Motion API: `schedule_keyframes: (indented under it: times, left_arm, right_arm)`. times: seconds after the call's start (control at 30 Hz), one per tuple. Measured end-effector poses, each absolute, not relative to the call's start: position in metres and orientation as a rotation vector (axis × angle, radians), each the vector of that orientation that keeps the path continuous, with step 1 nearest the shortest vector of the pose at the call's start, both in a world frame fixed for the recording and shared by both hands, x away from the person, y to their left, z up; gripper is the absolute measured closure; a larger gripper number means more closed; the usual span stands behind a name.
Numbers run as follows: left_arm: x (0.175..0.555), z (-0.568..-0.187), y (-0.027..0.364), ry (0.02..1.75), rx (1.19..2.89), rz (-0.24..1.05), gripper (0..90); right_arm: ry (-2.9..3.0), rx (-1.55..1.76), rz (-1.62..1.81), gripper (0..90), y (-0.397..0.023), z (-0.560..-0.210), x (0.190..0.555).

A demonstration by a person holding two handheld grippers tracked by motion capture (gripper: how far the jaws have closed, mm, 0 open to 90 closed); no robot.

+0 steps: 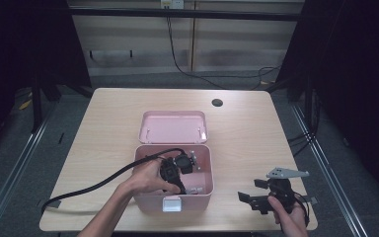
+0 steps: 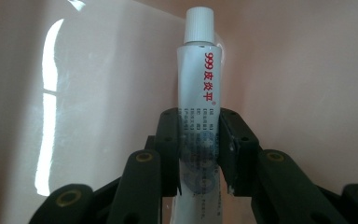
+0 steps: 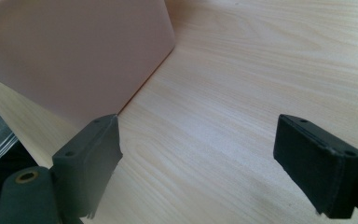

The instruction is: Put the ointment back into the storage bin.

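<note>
A pink box [image 1: 148, 202] stands open on the wooden table, its lid [image 1: 173, 127] tipped back behind it. A person's left hand holds my left gripper [image 1: 177, 170] down inside the box. In the left gripper view that gripper [image 2: 198, 126] is shut on the lower half of a white tube [image 2: 198, 70] with red print and a white cap, close to the pink inner wall [image 2: 298, 70]. My right gripper [image 1: 253, 191] rests in the person's right hand on the table to the right of the box. Its jaws [image 3: 198, 154] are wide open over bare wood.
The table [image 1: 108, 113] has a round cable hole [image 1: 217, 102] at the back right. A thick black cable [image 1: 94, 185] trails from the left gripper off the table's front left edge. The box's outer wall [image 3: 74, 51] stands just ahead of the right gripper.
</note>
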State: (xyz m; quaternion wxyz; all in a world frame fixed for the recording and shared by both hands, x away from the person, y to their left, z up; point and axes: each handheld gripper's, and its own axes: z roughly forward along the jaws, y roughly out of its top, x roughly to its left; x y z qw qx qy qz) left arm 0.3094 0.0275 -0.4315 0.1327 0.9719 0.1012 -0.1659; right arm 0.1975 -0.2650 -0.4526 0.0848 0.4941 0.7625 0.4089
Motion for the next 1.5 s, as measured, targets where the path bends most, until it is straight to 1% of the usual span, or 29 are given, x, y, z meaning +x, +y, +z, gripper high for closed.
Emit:
schedule_keyframes:
  times: [0.4, 0.57, 0.7, 0.97, 1.17, 1.23, 1.37, 1.47, 1.5]
  left_arm:
    - [0.312, -0.442, 0.023, 0.252, 2.847, -0.538, 70.9]
    - [0.314, -0.449, 0.021, 0.285, 2.838, -0.554, 70.9]
    - [0.314, -0.452, 0.021, 0.279, 2.849, -0.568, 70.9]
    - [0.313, -0.458, 0.020, 0.276, 2.879, -0.564, 70.7]
    - [0.315, -0.460, 0.020, 0.283, 2.874, -0.569, 70.3]
    - [0.316, -0.460, 0.020, 0.296, 2.867, -0.589, 68.8]
    - [0.315, -0.458, 0.020, 0.289, 2.868, -0.591, 69.5]
    - [0.316, -0.459, 0.020, 0.308, 2.868, -0.576, 68.5]
    - [0.317, -0.459, 0.020, 0.321, 2.856, -0.568, 66.8]
  right_arm:
    - [2.275, 1.476, 1.216, 14.1, -0.265, -0.453, 0.198]
    - [2.275, 1.474, 1.217, 14.1, -0.265, -0.453, 0.198]
    - [2.274, 1.476, 1.215, 14.2, -0.266, -0.453, 0.198]
    - [2.275, 1.476, 1.215, 14.2, -0.265, -0.453, 0.198]
    - [2.276, 1.474, 1.207, 14.1, -0.265, -0.453, 0.198]
    - [2.276, 1.473, 1.208, 14.2, -0.265, -0.453, 0.198]
    - [2.276, 1.473, 1.207, 14.2, -0.265, -0.453, 0.198]
    - [2.275, 1.471, 1.205, 14.2, -0.265, -0.453, 0.198]
    - [2.274, 1.472, 1.205, 14.2, -0.265, -0.453, 0.198]
